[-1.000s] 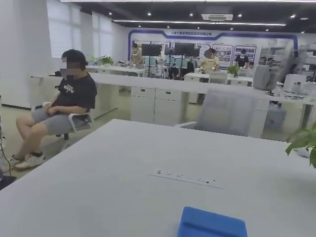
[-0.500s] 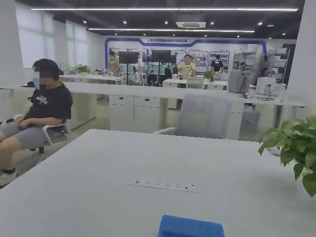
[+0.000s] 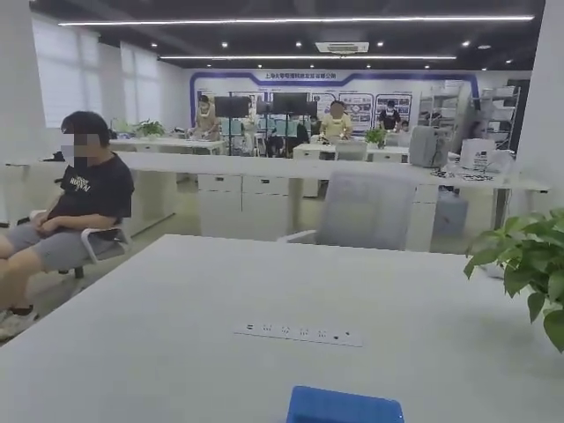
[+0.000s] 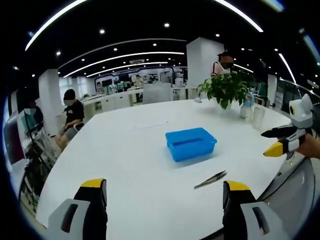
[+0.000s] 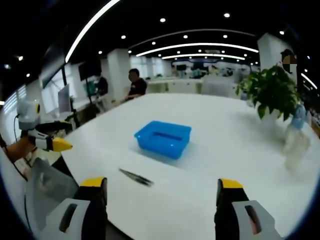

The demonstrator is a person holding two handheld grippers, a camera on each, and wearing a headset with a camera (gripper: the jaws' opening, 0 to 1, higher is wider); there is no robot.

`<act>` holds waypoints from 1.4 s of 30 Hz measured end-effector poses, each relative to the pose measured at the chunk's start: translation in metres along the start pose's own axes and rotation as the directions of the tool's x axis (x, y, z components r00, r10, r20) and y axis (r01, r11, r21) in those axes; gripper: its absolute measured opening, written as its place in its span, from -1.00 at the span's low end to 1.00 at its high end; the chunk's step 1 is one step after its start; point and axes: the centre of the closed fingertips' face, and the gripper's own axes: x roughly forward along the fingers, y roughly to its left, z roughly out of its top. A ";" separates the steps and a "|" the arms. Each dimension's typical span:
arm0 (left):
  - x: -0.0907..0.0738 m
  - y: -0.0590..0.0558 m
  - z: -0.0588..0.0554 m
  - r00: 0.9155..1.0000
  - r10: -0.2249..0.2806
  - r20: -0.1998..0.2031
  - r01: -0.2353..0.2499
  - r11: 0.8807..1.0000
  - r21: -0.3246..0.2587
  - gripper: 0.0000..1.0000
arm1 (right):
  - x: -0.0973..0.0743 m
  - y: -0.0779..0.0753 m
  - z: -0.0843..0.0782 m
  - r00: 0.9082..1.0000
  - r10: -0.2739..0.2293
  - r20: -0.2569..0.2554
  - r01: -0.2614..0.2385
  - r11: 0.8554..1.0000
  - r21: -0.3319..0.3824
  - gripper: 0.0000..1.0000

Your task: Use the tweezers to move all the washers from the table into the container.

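Compared with one second ago, the head view has turned to the right and has then almost stopped. The seated person [image 3: 84, 207] is now closer to the left edge, and the potted plant [image 3: 529, 264] has come in at the right. This is a move of the camera, not of the things. The blue container [image 3: 344, 407] keeps its place on the counter [image 3: 176, 352], just on the near side of the power strip [image 3: 298, 333], and its far rim shows at the bottom edge. The head looks out over the room and not down at the work, so I judge that the task is not yet begun.

The left gripper [image 4: 163, 184] has its jaws wide apart, and they hold nothing. The right gripper [image 5: 162, 182] is the same, its jaws wide and empty. Both hang at the near edge of the counter, one at each side, well apart from the container.

The tweezers [image 4: 210, 179] lie flat on the counter, untouched, between the grippers and the container. They are near it but do not touch it.

The container is an open rectangular tub and stands upright. Its inside looks plain blue in both gripper views; if a washer lies in it, it is too small to tell. The washers on the counter are also too small to make out.
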 end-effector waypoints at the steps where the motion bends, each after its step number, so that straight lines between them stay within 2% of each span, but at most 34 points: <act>1: 0.000 0.000 -0.002 1.000 0.001 -0.002 -0.001 1.000 0.002 0.98 | 0.000 0.000 -0.001 1.000 0.001 -0.003 -0.001 1.000 0.001 0.79; 3: 0.002 0.001 -0.008 1.000 0.001 -0.027 -0.001 1.000 0.003 0.98 | 0.001 0.002 -0.002 1.000 0.013 -0.009 -0.013 1.000 0.006 0.82; 6: 0.001 0.002 -0.010 0.999 0.001 -0.037 -0.001 1.000 -0.003 0.98 | 0.001 0.000 -0.003 1.000 0.003 -0.012 -0.003 1.000 -0.003 0.86; 16: -0.001 0.007 -0.010 0.999 0.015 -0.035 -0.015 1.000 -0.015 0.98 | 0.000 -0.004 -0.003 1.000 -0.014 -0.007 0.014 1.000 0.012 0.91; 23: -0.001 0.007 -0.010 0.999 0.021 -0.036 -0.021 1.000 -0.006 0.98 | 0.001 -0.004 -0.005 1.000 -0.015 -0.015 0.015 1.000 0.002 0.92; 33: -0.003 0.005 -0.006 0.999 0.032 -0.021 -0.032 0.999 -0.025 0.98 | 0.000 -0.003 -0.007 1.000 -0.012 -0.017 0.012 1.000 -0.026 0.92; 36: -0.002 0.004 -0.005 0.999 0.035 -0.022 -0.036 0.999 -0.013 0.98 | 0.000 -0.003 -0.005 1.000 -0.003 -0.008 0.003 1.000 -0.011 0.91; 40: -0.001 0.002 -0.003 1.000 0.025 -0.019 -0.025 1.000 -0.013 0.98 | 0.001 -0.006 -0.006 1.000 -0.021 -0.010 0.021 1.000 -0.003 0.90; 42: -0.002 0.002 -0.005 0.999 0.019 -0.032 -0.019 1.000 -0.009 0.98 | 0.001 -0.006 -0.006 1.000 -0.024 -0.015 0.024 1.000 0.002 0.89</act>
